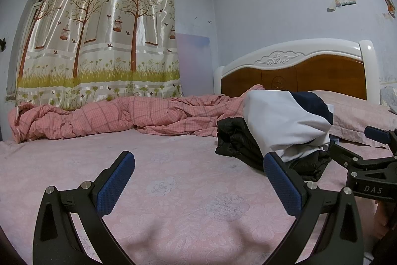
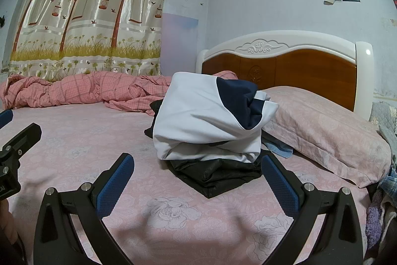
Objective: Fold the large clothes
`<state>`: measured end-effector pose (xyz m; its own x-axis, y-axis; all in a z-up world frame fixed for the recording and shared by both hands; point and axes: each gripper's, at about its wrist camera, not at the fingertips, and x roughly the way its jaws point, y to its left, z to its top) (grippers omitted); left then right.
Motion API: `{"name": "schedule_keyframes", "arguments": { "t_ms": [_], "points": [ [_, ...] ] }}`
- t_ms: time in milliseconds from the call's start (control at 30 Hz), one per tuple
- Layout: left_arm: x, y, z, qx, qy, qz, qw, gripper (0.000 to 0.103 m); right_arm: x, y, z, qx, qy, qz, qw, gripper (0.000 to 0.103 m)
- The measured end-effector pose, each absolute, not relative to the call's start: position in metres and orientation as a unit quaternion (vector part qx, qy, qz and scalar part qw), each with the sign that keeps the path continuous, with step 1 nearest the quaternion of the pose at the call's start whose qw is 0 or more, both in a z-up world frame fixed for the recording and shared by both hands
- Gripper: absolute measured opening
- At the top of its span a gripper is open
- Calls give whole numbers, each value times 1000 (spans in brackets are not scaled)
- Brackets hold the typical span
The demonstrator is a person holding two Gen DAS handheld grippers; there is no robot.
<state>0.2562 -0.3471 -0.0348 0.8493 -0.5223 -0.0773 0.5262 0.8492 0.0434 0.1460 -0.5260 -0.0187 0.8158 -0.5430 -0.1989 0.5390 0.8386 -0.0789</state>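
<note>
A white and dark blue top (image 2: 208, 121) is seen folded on a black jacket (image 2: 218, 173), on the pink bed (image 2: 74, 140) by the pillow (image 2: 322, 126). Nothing is held: the left gripper (image 1: 198, 180) and right gripper (image 2: 198, 180) are spread wide. This fold looks done, so another garment probably must be fetched next.

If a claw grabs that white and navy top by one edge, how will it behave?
The white and navy top looks soft and creased, so it will probably sag and unfold rather than lift as a block. It sits loosely on the black jacket, so a push would likely slide it off. It seems light for its bulk.
</note>
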Motion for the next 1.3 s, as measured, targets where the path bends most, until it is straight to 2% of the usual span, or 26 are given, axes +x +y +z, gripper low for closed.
{"name": "schedule_keyframes", "arguments": {
  "t_ms": [1300],
  "points": [
    [256, -344, -36, 33, 33, -273, 961, 103, 149, -528, -21, -8, 114, -280, 953, 103]
  ]
}}
